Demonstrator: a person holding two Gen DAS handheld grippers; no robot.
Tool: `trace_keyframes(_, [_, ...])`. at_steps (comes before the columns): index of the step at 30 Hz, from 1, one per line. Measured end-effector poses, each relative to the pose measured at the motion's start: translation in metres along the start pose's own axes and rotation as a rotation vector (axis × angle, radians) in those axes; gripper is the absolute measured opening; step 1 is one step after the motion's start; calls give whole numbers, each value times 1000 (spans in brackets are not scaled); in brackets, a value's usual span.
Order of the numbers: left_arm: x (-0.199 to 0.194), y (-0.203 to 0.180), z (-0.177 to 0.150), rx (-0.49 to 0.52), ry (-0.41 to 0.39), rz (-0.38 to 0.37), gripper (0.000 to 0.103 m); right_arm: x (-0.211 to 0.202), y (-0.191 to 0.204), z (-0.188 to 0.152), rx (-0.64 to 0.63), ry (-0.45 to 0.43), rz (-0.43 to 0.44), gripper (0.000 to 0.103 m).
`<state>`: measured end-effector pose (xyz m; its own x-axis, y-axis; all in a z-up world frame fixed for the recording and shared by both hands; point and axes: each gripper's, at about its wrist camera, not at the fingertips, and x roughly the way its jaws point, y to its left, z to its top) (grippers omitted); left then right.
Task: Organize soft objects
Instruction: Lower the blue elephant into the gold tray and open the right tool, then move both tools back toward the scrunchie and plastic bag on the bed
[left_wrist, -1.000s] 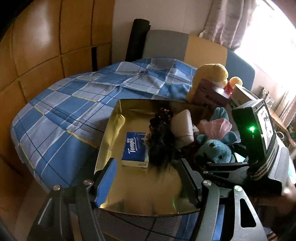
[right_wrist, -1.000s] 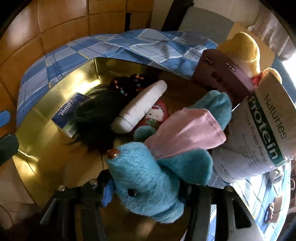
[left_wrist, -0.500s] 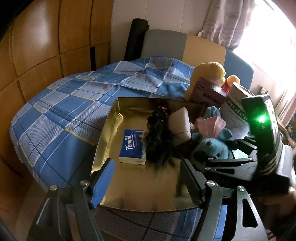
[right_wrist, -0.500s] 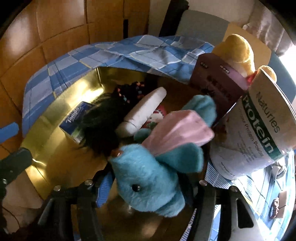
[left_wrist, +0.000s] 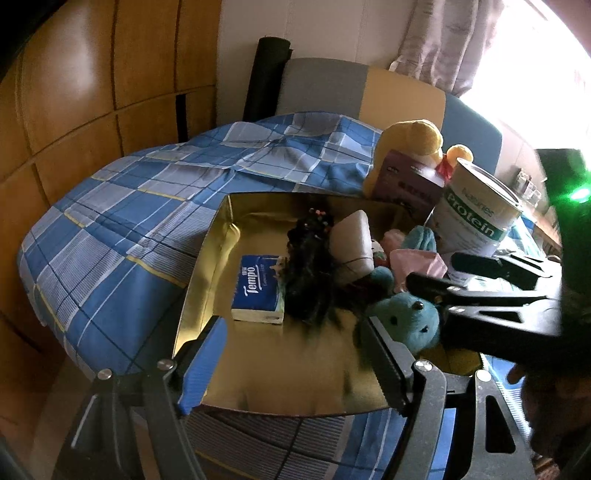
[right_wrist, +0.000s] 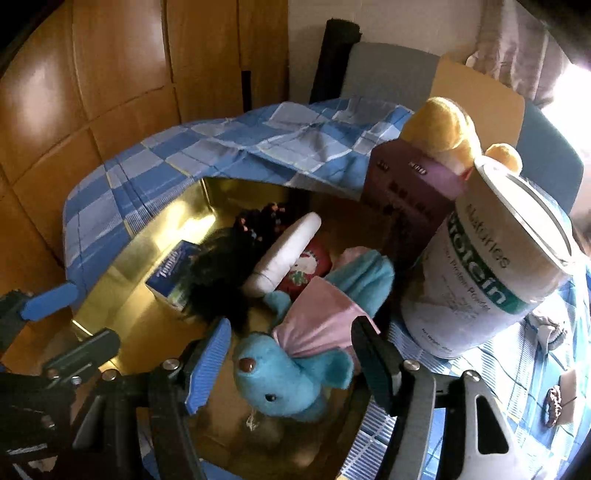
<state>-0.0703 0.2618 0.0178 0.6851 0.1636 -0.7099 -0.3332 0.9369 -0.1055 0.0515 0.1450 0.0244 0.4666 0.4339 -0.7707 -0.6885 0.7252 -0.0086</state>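
- Wooden panels and a bed with a blue checked cover (left_wrist: 122, 236) fill the left wrist view; a gold tray (left_wrist: 207, 273) lies on the cover.
- In the tray lie a tissue pack (left_wrist: 258, 288), a black wig (left_wrist: 310, 280), a white pouch (left_wrist: 351, 243) and a blue plush (left_wrist: 406, 321); a protein can (left_wrist: 476, 206) stands just past the tray's right edge.
- The left gripper (left_wrist: 295, 350) hangs open and empty over the tray's near end, with the wig and pack straight ahead. Its jaws have just been opening, and the right gripper (left_wrist: 465, 273) now sits higher at the right.
- In the right wrist view the plush (right_wrist: 288, 365) lies in the tray (right_wrist: 122, 280), head toward the camera, body running away and to the right.
- The right gripper (right_wrist: 291, 354) straddles the plush, open; its pads look clear of it, so the toy seems released. Its jaws have just been opening, and the plush now looks smaller and lower than a second ago.
- This hand is the nearer one to the plush.
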Motion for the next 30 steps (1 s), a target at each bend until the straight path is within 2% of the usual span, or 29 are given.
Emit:
trace_keyframes(8, [-1, -10, -2, 32, 4, -26, 76, -44, -26, -5, 81, -106, 18, 69])
trace_keyframes(17, [-3, -32, -4, 94, 4, -70, 76, -76, -92, -34, 226, -125, -81, 69])
trace_keyframes(23, [-6, -52, -1, 147, -3, -103, 76, -88, -169, -72, 429, -85, -180, 69])
trace_keyframes(30, [-8, -87, 1, 225, -1, -167, 76, -126, -285, -146, 807, -53, -336, 69])
